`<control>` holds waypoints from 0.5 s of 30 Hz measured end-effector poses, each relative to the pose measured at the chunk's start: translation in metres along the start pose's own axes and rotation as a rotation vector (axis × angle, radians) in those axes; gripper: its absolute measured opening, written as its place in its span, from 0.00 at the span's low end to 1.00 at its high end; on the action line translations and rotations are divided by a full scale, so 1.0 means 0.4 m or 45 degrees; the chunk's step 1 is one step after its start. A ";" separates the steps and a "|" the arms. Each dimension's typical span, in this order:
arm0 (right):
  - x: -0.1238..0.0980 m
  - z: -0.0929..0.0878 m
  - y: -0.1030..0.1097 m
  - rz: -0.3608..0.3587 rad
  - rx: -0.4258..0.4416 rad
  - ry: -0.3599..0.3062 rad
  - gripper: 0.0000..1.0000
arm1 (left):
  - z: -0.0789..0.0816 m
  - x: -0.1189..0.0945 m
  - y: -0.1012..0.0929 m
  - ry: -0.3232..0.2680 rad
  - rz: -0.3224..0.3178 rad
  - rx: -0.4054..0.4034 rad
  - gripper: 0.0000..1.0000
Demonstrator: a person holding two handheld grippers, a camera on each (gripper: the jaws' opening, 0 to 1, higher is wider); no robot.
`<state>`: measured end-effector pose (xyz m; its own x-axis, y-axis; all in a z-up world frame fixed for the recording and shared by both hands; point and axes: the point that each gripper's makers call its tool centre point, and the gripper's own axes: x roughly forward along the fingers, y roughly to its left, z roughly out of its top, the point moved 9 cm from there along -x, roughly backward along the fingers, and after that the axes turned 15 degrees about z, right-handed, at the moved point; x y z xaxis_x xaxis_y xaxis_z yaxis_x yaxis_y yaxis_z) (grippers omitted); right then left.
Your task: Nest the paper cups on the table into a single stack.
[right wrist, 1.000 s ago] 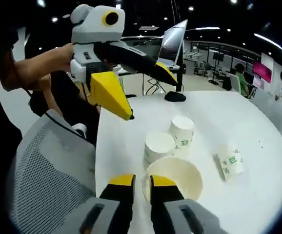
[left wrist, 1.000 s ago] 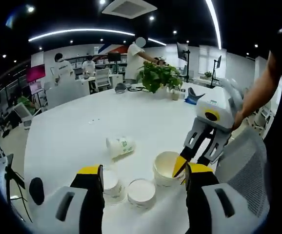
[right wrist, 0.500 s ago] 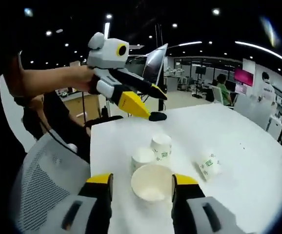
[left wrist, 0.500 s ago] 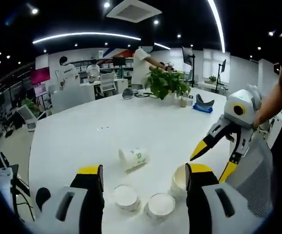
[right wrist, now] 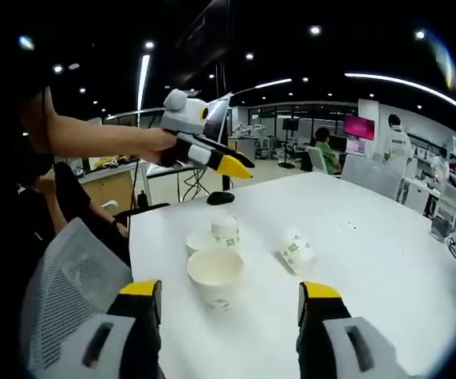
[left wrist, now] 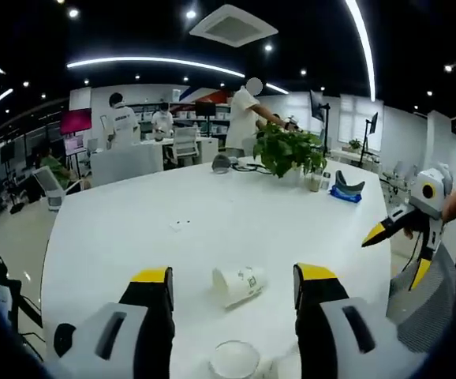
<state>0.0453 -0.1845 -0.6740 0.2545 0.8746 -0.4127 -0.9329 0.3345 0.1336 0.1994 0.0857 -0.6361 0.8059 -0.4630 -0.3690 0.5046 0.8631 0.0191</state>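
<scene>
While both sets of tongs hang above the white tabletop (right wrist: pixel 386 237), neither one holds anything. In the right gripper view the right tongs (right wrist: pixel 229 296) stand spread wide, their yellow-tipped jaws rising either side of an upright, mouth-up paper cup (right wrist: pixel 214 277) that sits free between them without touching. Just behind that cup are 2 more cups: 1 (right wrist: pixel 226 231) with a green mark, and a lower one (right wrist: pixel 196 242) partly hidden beside it (which way up these 2 stand I cannot tell). A 4th cup (right wrist: pixel 295 249) lies tipped on its side a little apart, further toward the middle of the tabletop. The left tongs (right wrist: pixel 232 164), gripped by a hand (right wrist: pixel 155 145), are raised over the tabletop's near edge beyond the cups, with their yellow tips close together from this angle. A grey mesh chair back (right wrist: pixel 66 288) stands beside the tabletop.

In the left gripper view the left tongs (left wrist: pixel 232 284) are spread apart, and the tipped cup (left wrist: pixel 239 284) lies between their jaws on the tabletop, untouched. The white top of another cup (left wrist: pixel 233 360) shows near the bottom. A potted plant (left wrist: pixel 287 151) stands far across the tabletop.
</scene>
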 end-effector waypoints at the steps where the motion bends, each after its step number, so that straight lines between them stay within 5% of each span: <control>1: -0.005 -0.003 0.000 -0.008 0.002 -0.006 0.77 | -0.001 0.011 0.003 0.005 -0.003 -0.003 0.60; 15: -0.071 -0.066 -0.008 -0.126 0.086 -0.039 0.85 | -0.037 0.127 0.033 0.203 -0.097 -0.042 0.55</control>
<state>0.0342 -0.2196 -0.6864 0.3534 0.8459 -0.3995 -0.8836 0.4421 0.1545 0.2426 0.0766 -0.6682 0.7050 -0.4920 -0.5108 0.5500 0.8340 -0.0442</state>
